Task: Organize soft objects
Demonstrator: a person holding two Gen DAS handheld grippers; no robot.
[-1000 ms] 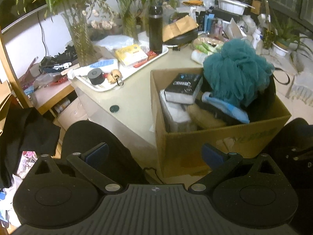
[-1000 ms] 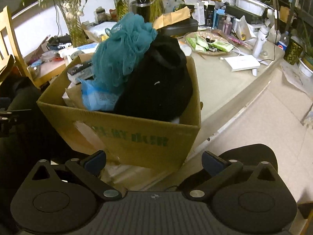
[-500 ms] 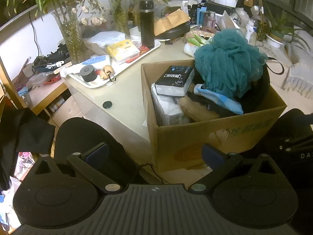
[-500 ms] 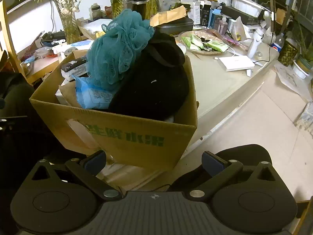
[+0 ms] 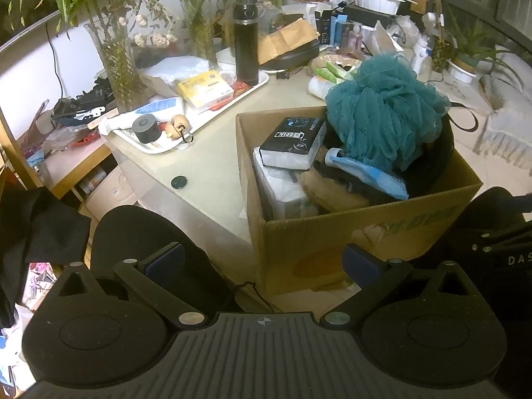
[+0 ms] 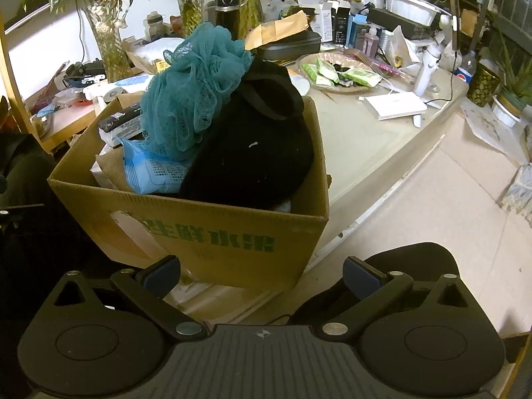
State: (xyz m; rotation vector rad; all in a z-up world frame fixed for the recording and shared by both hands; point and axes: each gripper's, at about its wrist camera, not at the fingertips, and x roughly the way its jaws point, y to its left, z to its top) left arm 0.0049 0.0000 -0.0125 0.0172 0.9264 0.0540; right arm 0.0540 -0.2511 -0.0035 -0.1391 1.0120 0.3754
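A cardboard box (image 5: 332,242) (image 6: 232,232) stands at the table's near edge, piled full. On top lies a teal mesh bath sponge (image 5: 382,116) (image 6: 196,83) beside a black fabric bag (image 6: 252,153). Under them are a blue packet (image 5: 369,174) (image 6: 149,173), a black-and-white pack (image 5: 294,143) and a tan soft item (image 5: 332,193). My left gripper (image 5: 262,261) is open, low in front of the box's left corner. My right gripper (image 6: 261,271) is open too, just short of the box's printed front. Neither holds anything.
A white tray (image 5: 199,123) with a black flask (image 5: 246,50) and small items sits behind the box on the left. Glass vases with plants (image 5: 119,66) line the back. A basket of green packets (image 6: 339,74) and a white device (image 6: 394,106) lie to the right. Black cushions (image 5: 139,236) lie below the grippers.
Both views have risen and pulled back a little from the box, so more of its contents show. Both grippers stay open and the box's contents have not moved.
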